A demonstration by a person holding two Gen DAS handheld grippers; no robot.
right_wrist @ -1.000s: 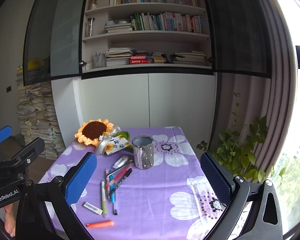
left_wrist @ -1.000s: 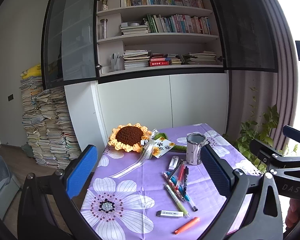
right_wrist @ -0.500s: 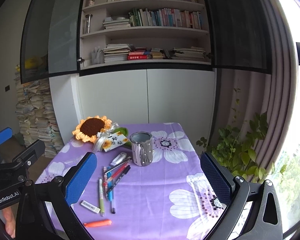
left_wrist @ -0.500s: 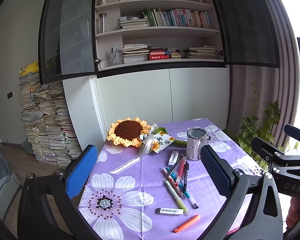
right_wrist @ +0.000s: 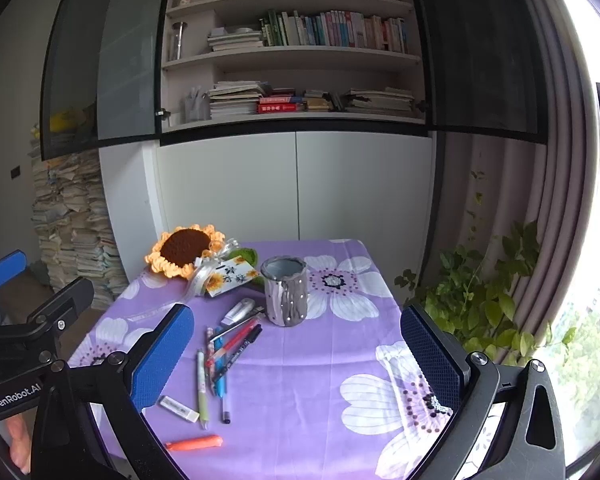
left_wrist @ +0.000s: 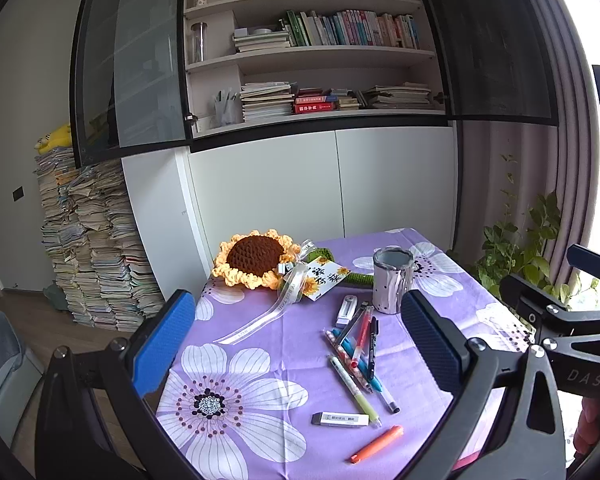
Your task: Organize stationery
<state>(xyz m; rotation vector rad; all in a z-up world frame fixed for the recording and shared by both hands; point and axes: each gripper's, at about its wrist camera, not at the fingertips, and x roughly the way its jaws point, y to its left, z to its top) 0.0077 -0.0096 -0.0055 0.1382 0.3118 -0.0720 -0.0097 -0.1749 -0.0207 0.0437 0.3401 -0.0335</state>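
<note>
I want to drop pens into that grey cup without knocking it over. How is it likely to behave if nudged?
The grey cup stands upright and looks taller than wide, so a high nudge could tip it. It appears empty, so probably light and apt to slide on the purple tablecloth. Its wrinkled wall hints at a soft covering.

table [left_wrist: 259, 344] bears pens [left_wrist: 358, 350], cup [left_wrist: 392, 280].

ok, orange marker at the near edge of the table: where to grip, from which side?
Grip the orange marker mid-barrel, from above, fingers straddling its width. It lies flat on the purple tablecloth, apart from the white eraser and the pen pile, so both sides are free. The left gripper, open, looks nearer.
</note>
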